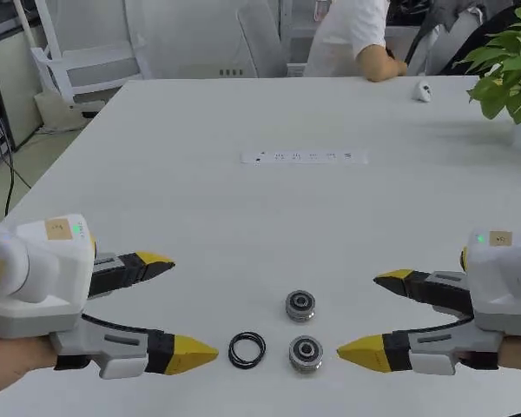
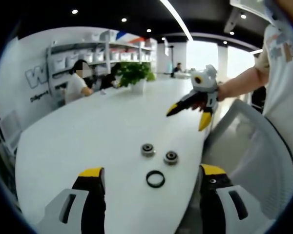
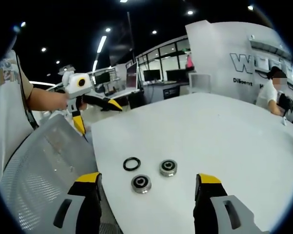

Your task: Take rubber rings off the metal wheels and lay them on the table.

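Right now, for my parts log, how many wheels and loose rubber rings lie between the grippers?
Metal wheels: 2
Loose rubber rings: 1, possibly 2 stacked
Total: 3, possibly 4

White tabletop (image 1: 243, 217). Black ring (image 1: 247, 349). Beside the ring, two silver wheels (image 1: 306, 352) with dark centres. The left tool (image 1: 191, 306) and right tool (image 1: 359, 314) are white and grey with black, yellow-tipped jaws.

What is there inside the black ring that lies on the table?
Inside the ring only bare white table shows; both wheels lie apart from it. The table right under the rubber is covered, and whether a second ring lies beneath I cannot tell.
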`<state>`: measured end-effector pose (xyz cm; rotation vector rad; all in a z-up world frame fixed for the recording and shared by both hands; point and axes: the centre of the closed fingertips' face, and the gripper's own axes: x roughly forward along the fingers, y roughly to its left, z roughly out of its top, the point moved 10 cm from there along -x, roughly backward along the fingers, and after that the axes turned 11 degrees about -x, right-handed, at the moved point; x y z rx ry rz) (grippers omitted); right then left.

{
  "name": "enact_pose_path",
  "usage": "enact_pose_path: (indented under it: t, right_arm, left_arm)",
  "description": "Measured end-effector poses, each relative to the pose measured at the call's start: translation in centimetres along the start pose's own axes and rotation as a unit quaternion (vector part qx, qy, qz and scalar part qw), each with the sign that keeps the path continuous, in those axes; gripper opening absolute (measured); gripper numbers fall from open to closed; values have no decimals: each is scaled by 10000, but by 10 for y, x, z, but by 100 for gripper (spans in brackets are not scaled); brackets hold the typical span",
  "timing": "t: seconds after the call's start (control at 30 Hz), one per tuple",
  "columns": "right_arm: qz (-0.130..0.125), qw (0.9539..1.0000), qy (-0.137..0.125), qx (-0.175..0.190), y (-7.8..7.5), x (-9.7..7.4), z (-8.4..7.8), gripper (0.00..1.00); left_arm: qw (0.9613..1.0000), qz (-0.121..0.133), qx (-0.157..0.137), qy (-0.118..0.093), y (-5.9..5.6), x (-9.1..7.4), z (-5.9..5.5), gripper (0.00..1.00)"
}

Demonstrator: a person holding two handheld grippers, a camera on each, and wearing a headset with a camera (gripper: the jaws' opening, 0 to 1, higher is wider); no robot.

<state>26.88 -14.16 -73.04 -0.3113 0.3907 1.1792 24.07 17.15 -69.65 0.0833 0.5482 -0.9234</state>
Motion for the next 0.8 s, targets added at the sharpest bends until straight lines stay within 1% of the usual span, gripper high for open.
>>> enact_pose_path:
  t: [0.2,0.43,0.63,0.8]
  right_arm:
    - [-59,10000,9,-3,1,-8,-3,78]
    - [-114,9999,65,12,2,-13,-9,79]
    - [-158,9999,51,-11,1,-17,-10,79]
    - [-153,9997,138,-90,3,-18,-14,79]
  left_arm:
    - [10000,42,-70,-17,-1,-1,-5,80]
    - [9999,95,-56,39,-3,-3,-10,80]
    - [9999,119,-87,47,-4,-4,-13,81]
    - [9999,120,-63,80,-4,-4,-13,81]
